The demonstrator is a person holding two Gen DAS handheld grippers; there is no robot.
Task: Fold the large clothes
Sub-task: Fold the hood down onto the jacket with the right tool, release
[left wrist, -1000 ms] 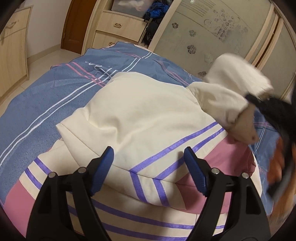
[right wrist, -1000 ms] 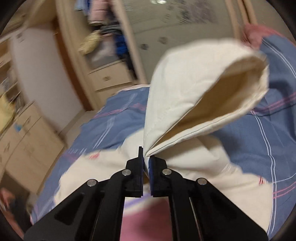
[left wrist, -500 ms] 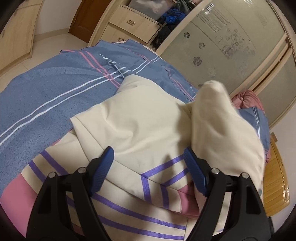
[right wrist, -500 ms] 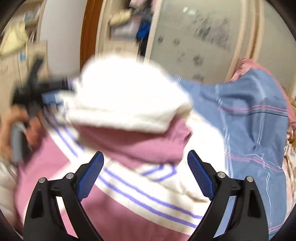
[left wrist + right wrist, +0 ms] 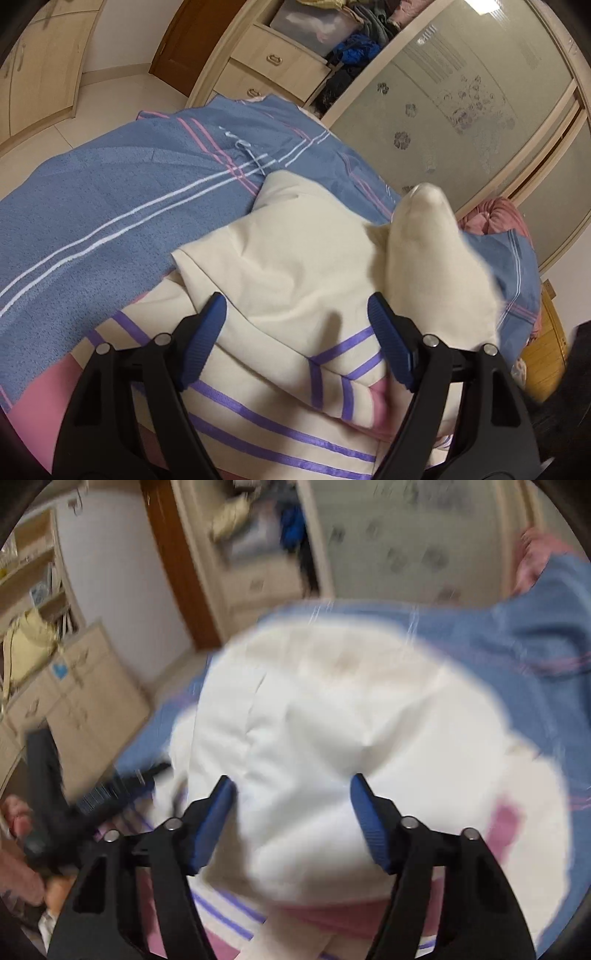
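A cream hooded top (image 5: 295,266) with purple stripes and pink panels lies on a blue striped bedsheet (image 5: 110,206). Its hood (image 5: 439,258) is folded over onto the body at the right. My left gripper (image 5: 297,332) is open and empty, hovering just above the cream fabric. My right gripper (image 5: 291,808) is open and empty above the folded hood (image 5: 332,716), which is blurred in the right wrist view. The left gripper and the hand holding it show at the left of the right wrist view (image 5: 96,797).
A wardrobe with frosted sliding doors (image 5: 461,110) and drawers (image 5: 273,62) stands behind the bed. A pink pillow (image 5: 495,218) lies at the far right. A wooden cabinet (image 5: 40,70) stands left, with tiled floor beside the bed.
My right gripper let go of the hood, opened and drew back; the hood now rests folded on the garment. My left gripper stayed open and shifted slightly over the top.
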